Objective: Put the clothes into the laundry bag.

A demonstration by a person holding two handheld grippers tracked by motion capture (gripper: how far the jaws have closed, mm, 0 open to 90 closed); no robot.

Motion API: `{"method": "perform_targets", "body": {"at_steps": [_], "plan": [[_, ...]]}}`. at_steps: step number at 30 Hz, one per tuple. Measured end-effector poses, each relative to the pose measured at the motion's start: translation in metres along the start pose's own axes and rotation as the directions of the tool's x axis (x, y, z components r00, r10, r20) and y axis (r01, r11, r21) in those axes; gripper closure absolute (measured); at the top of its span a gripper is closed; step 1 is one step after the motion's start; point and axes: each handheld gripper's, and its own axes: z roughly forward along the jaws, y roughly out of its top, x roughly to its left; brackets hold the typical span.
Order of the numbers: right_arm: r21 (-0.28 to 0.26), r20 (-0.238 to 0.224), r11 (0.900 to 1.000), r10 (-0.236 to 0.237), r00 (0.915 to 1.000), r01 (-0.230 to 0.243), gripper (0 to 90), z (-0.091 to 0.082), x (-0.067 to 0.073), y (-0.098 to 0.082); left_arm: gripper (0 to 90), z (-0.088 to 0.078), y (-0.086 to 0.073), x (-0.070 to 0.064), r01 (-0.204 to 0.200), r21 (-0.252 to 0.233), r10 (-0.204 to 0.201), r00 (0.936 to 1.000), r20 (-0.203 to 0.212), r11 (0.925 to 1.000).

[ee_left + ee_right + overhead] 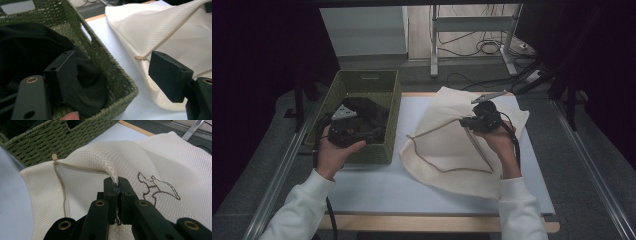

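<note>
The right gripper (117, 185) pinches the soft cream mesh bag (105, 162), while the left gripper (112, 67) gapes wide over the green woven basket (105, 57) of black cloth (27, 45).

cream mesh bag (452, 145) | edge lifted | dark cloth (30, 50), maybe clothing, in basket

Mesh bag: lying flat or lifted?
Partly lifted: the right gripper is shut on a pinched fold of the mesh bag, raising it; the rest lies on the table.
</note>
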Motion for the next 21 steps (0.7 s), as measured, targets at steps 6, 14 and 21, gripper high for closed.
{"method": "perform_targets", "body": {"at_steps": [6, 14, 21], "plan": [[0.002, 0.000, 1.000, 0.001, 1.0000, -0.001, 86.4, 0.000, -0.001, 0.000, 22.5, 0.010, 0.006, 0.010, 0.028, 0.019, -0.028, 0.9995, -0.016, 0.9994], [0.001, 0.000, 1.000, 0.001, 1.0000, -0.001, 86.4, 0.000, -0.001, 0.000, 21.7, 0.020, 0.015, 0.022, 0.067, 0.039, -0.066, 0.9970, -0.040, 0.9970], [0.002, 0.001, 1.000, 0.000, 1.0000, 0.000, 86.4, 0.000, -0.001, 0.000, 20.9, 0.031, 0.024, 0.025, 0.077, 0.068, -0.074, 0.9964, -0.040, 0.9947]]}}
